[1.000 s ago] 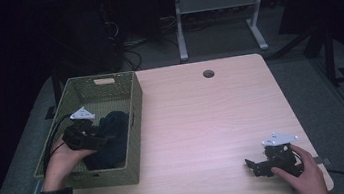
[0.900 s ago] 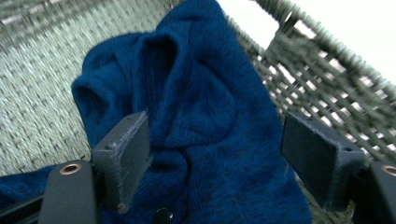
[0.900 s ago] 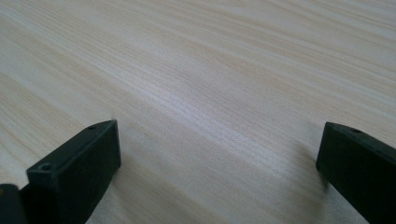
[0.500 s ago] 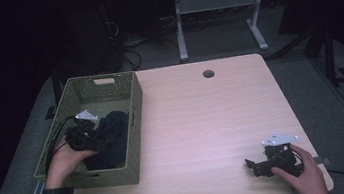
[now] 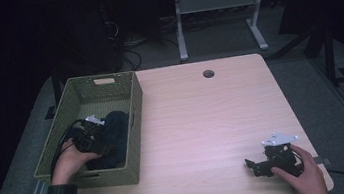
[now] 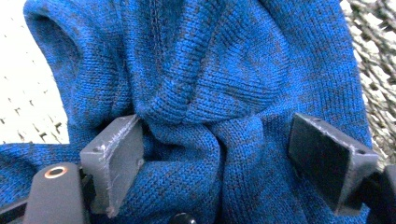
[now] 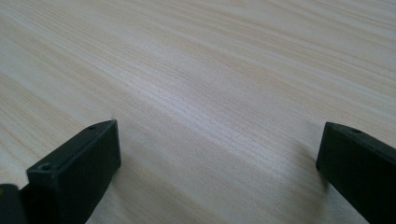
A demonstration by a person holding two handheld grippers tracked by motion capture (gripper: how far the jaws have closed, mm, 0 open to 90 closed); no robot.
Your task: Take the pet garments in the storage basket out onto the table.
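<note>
Sinking lower into the green woven basket than a second ago, the left claw now presses into the blue knit garment that lies bunched inside it. Its jaws have just been opening; they stand wide, folds of knit between them, the left pad against the cloth, the right one seemingly clear. The right claw has kept its spot on the desk near the right front corner, jaws spread wide, holding nothing. Count: one basket, one garment, two claws.
</note>
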